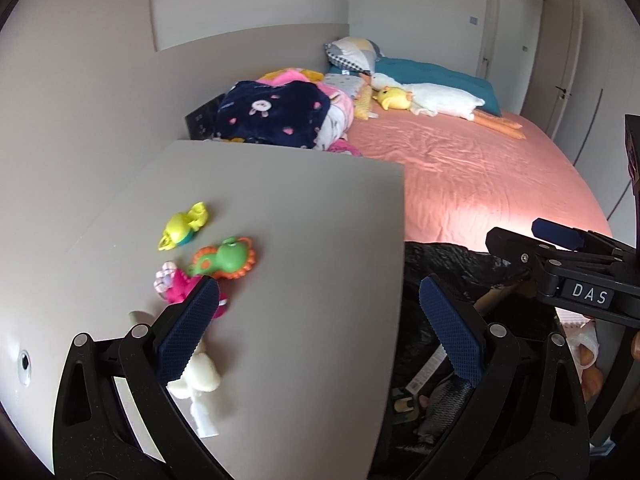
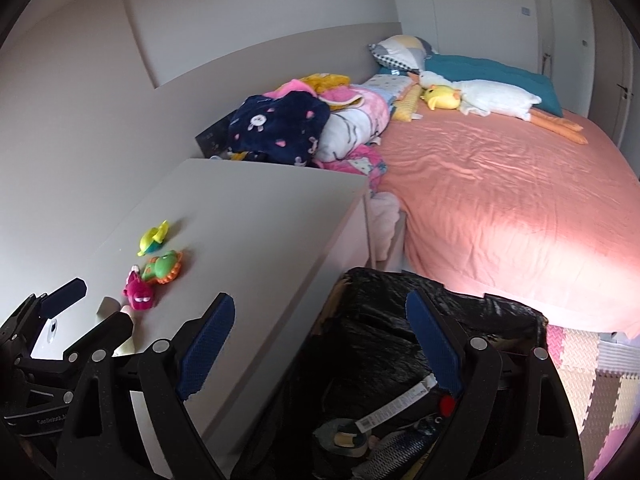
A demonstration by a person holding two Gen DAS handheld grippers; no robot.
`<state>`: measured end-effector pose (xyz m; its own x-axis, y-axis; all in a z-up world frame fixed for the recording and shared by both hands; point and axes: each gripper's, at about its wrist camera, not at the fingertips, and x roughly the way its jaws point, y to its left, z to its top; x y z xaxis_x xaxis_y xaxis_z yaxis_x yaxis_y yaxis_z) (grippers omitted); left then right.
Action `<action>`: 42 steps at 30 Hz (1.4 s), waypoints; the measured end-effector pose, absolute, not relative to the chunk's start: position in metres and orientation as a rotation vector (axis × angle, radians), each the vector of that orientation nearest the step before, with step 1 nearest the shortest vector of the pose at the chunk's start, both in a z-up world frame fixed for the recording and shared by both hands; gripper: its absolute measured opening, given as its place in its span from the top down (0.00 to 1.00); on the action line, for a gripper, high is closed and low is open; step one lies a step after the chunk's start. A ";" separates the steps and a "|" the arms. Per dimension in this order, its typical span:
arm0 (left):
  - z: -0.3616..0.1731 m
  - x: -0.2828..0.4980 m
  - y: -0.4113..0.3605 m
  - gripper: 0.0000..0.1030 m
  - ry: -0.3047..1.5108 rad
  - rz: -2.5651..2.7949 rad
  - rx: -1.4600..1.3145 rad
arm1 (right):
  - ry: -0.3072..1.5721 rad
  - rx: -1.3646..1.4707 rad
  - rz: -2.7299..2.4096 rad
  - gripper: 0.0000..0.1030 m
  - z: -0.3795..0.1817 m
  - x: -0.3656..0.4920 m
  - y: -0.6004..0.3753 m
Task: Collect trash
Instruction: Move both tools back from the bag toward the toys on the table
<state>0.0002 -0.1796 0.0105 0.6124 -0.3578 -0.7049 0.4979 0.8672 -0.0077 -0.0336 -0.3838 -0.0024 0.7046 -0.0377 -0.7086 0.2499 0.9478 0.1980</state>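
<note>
A bin lined with a black bag (image 2: 400, 320) stands between the grey dresser (image 2: 260, 240) and the bed; wrappers and a barcoded packet (image 2: 396, 406) lie inside it. My right gripper (image 2: 320, 344) is open and empty above the bin's near rim. My left gripper (image 1: 316, 332) is open and empty over the dresser's right edge (image 1: 320, 240). A white crumpled piece (image 1: 200, 380) lies on the dresser under the left finger. The bin also shows in the left wrist view (image 1: 448, 264), with the right gripper (image 1: 556, 240) over it.
Three small rubber toys lie on the dresser: yellow (image 1: 184, 224), green-orange (image 1: 224, 260), pink (image 1: 180, 288). A bed with a pink sheet (image 2: 500, 184) holds piled clothes (image 2: 288, 128) and plush toys (image 2: 492, 98). Foam floor mats (image 2: 584, 380) lie at right.
</note>
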 end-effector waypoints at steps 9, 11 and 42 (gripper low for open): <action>0.005 0.011 -0.141 0.06 0.784 -0.413 0.164 | 0.805 0.257 -0.086 0.15 -0.008 -0.012 -0.351; 0.003 0.013 -0.134 0.06 0.788 -0.395 0.157 | 0.810 0.250 -0.068 0.15 -0.009 -0.007 -0.343; -0.046 0.061 -0.040 0.23 0.912 -0.243 0.025 | 0.880 0.165 0.117 0.15 -0.034 0.058 -0.252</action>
